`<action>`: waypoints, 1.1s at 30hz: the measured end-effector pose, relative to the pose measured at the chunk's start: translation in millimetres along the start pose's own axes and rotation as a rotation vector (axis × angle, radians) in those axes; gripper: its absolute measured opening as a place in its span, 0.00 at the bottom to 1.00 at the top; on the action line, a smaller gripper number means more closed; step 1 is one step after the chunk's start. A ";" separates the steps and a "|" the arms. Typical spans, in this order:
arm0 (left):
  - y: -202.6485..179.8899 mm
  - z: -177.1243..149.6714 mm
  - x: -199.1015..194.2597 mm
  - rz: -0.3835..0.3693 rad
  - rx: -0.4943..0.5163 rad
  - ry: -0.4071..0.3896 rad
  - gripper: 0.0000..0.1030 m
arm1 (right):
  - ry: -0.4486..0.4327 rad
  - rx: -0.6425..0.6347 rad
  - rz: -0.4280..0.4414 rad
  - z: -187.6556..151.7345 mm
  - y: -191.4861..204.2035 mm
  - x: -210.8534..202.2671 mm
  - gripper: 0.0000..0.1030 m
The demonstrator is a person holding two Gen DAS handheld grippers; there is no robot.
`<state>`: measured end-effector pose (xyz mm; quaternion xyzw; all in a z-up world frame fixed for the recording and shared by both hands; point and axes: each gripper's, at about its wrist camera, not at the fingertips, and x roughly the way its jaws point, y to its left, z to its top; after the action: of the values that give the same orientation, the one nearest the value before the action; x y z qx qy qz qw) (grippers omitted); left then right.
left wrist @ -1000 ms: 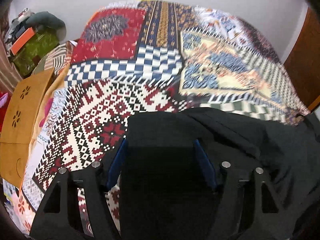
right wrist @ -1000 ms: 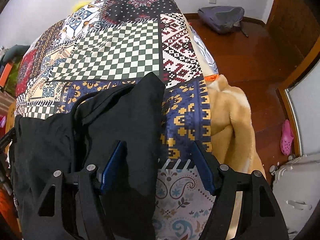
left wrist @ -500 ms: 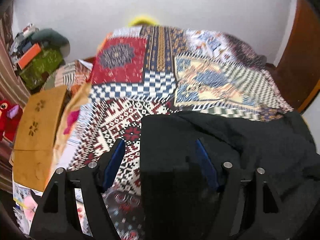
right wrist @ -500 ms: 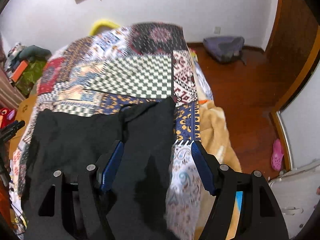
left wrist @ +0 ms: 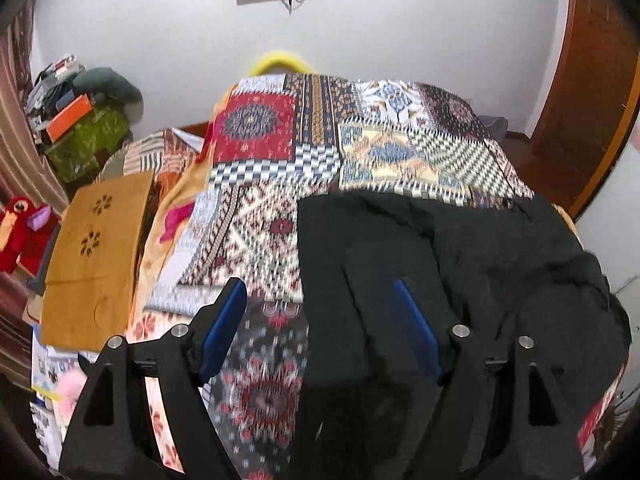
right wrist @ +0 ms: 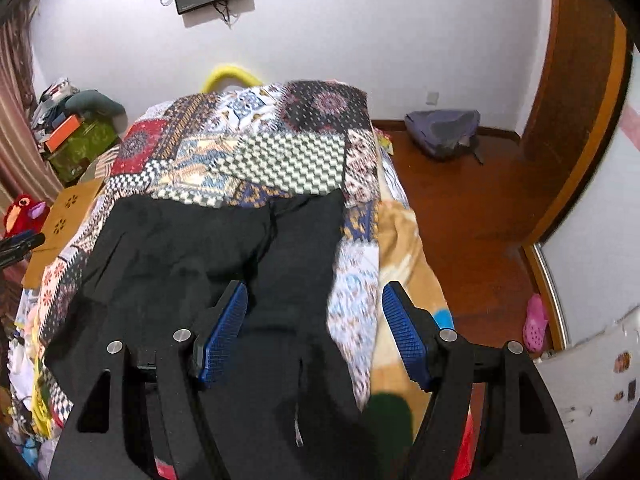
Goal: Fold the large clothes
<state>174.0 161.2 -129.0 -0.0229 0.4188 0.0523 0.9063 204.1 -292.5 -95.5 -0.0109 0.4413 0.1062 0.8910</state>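
Observation:
A large black garment [left wrist: 460, 248] lies spread across the near part of a bed with a patchwork cover [left wrist: 280, 140]. My left gripper [left wrist: 318, 292] hovers above the garment's left edge. Its blue pads [left wrist: 224, 328] stand wide apart and its jaws are opening, with nothing pressed between them. In the right wrist view the same garment [right wrist: 192, 248] stretches from the centre to the left. My right gripper [right wrist: 316, 292] hangs open over its right edge and the cover [right wrist: 280, 152], clear of the cloth.
A wooden board [left wrist: 92, 248], a red plush toy [left wrist: 20, 232] and a pile of boxes [left wrist: 80, 136] sit left of the bed. A tan blanket [right wrist: 404, 248] hangs off the right side. On the wooden floor are a grey backpack [right wrist: 444, 132] and a pink slipper [right wrist: 536, 320].
Both grippers have risen and drawn back from the bed, so more of the room and wall shows. The black garment stays lying on the cover. The left jaws stand slightly wider.

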 end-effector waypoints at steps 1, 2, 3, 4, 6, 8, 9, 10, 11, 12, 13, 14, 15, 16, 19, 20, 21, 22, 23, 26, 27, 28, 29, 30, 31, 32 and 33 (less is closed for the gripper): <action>2.5 -6.5 -0.1 0.000 -0.001 0.010 0.74 | 0.010 0.007 -0.001 -4.3 -2.2 0.4 0.65; 6.2 -14.8 0.6 -0.001 -0.005 0.024 0.74 | 0.028 0.021 -0.003 -10.6 -6.7 4.9 0.65; 10.1 -23.7 2.5 -0.006 -0.015 0.043 0.74 | 0.038 0.030 -0.005 -16.1 -7.8 3.3 0.65; 12.9 -31.3 4.4 -0.012 -0.024 0.059 0.75 | 0.052 0.042 -0.008 -21.3 -10.3 5.0 0.65; 20.6 -50.6 11.5 -0.020 -0.048 0.105 0.75 | 0.081 0.066 -0.013 -32.6 -16.3 9.5 0.65; 28.9 -70.8 19.8 -0.028 -0.081 0.159 0.75 | 0.103 0.090 -0.017 -43.8 -23.5 14.8 0.65; 32.8 -81.7 25.2 -0.045 -0.104 0.191 0.74 | 0.111 0.101 -0.016 -51.1 -26.4 14.4 0.65; 37.2 -93.7 31.4 -0.074 -0.129 0.228 0.74 | 0.131 0.119 -0.012 -58.1 -30.9 19.8 0.65; 39.6 -102.9 35.8 -0.096 -0.147 0.253 0.75 | 0.150 0.135 -0.009 -64.8 -34.0 24.3 0.65; 40.5 -111.2 39.1 -0.114 -0.159 0.271 0.75 | 0.160 0.146 -0.008 -70.9 -36.0 25.6 0.65; 41.7 -121.9 44.1 -0.136 -0.172 0.289 0.75 | 0.174 0.160 -0.010 -77.1 -38.8 29.2 0.65; 42.7 -131.0 49.0 -0.160 -0.186 0.306 0.75 | 0.192 0.172 -0.019 -83.6 -41.3 33.5 0.65; 43.7 -138.2 53.6 -0.175 -0.201 0.323 0.75 | 0.213 0.180 -0.028 -89.1 -43.4 38.3 0.65; 45.5 -145.8 59.6 -0.183 -0.224 0.343 0.74 | 0.228 0.182 -0.030 -93.0 -44.3 40.9 0.65; 40.3 -155.1 63.4 -0.171 -0.235 0.314 0.75 | 0.240 0.193 -0.003 -99.5 -49.0 47.9 0.65; 35.9 -155.8 62.9 -0.157 -0.228 0.307 0.76 | 0.233 0.218 0.013 -100.5 -52.6 48.4 0.65; 32.3 -156.4 62.4 -0.151 -0.227 0.299 0.76 | 0.226 0.254 0.035 -101.2 -57.3 49.3 0.65; 27.6 -157.7 62.6 -0.160 -0.230 0.296 0.76 | 0.225 0.294 0.060 -102.5 -62.0 50.6 0.65; 23.3 -158.7 62.5 -0.165 -0.231 0.295 0.76 | 0.223 0.330 0.083 -104.0 -65.7 52.0 0.65; 14.2 -162.4 59.3 -0.173 -0.241 0.299 0.76 | 0.214 0.415 0.151 -111.2 -73.0 50.4 0.65; 16.4 -163.3 57.9 -0.198 -0.263 0.305 0.76 | 0.212 0.410 0.166 -112.6 -70.7 48.5 0.65; 17.3 -164.5 56.2 -0.210 -0.278 0.306 0.75 | 0.207 0.398 0.177 -113.6 -67.9 45.3 0.64; 17.7 -166.3 53.4 -0.215 -0.284 0.306 0.72 | 0.200 0.374 0.184 -114.5 -63.5 39.9 0.59; 15.9 -167.6 50.8 -0.212 -0.275 0.309 0.69 | 0.197 0.359 0.193 -114.7 -60.8 37.6 0.52; 16.2 -168.4 49.5 -0.208 -0.269 0.310 0.67 | 0.194 0.340 0.210 -116.1 -56.6 32.8 0.49; 17.3 -169.2 47.7 -0.210 -0.268 0.310 0.62 | 0.191 0.331 0.210 -117.1 -54.9 30.0 0.47; 18.0 -169.0 44.9 -0.221 -0.270 0.312 0.55 | 0.182 0.321 0.218 -117.5 -52.7 26.8 0.42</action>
<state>72.9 168.0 -272.6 -0.1976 0.5381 0.0041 0.8194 138.2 -352.5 -192.2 0.1695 0.5300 0.1288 0.8208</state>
